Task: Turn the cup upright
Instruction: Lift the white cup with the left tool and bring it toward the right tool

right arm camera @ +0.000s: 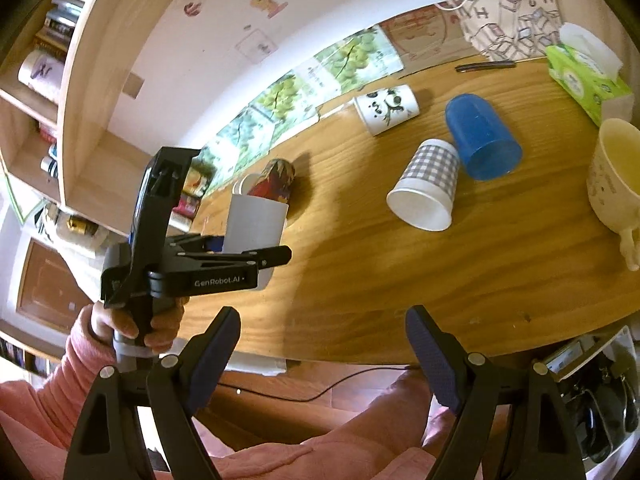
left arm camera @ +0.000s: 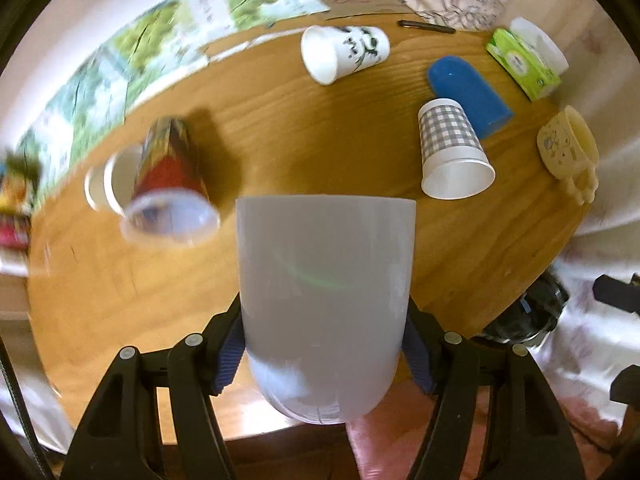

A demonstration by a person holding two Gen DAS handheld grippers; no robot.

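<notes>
My left tool (left arm camera: 324, 354) clamped the white cup (left arm camera: 325, 300), mouth up above the desk (left arm camera: 280, 120); setting it down remained. Right tool (right arm camera: 322, 354) hung open.

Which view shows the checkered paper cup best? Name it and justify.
The right wrist view: the checkered paper cup lies on its side, sharp and unobstructed, its open mouth facing the camera beside the blue cup. The left wrist view also shows it, whole but nearer the frame's edge.

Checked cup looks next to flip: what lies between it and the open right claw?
In the right wrist view, only bare wooden table lies between the checked cup and the right claw.
</notes>
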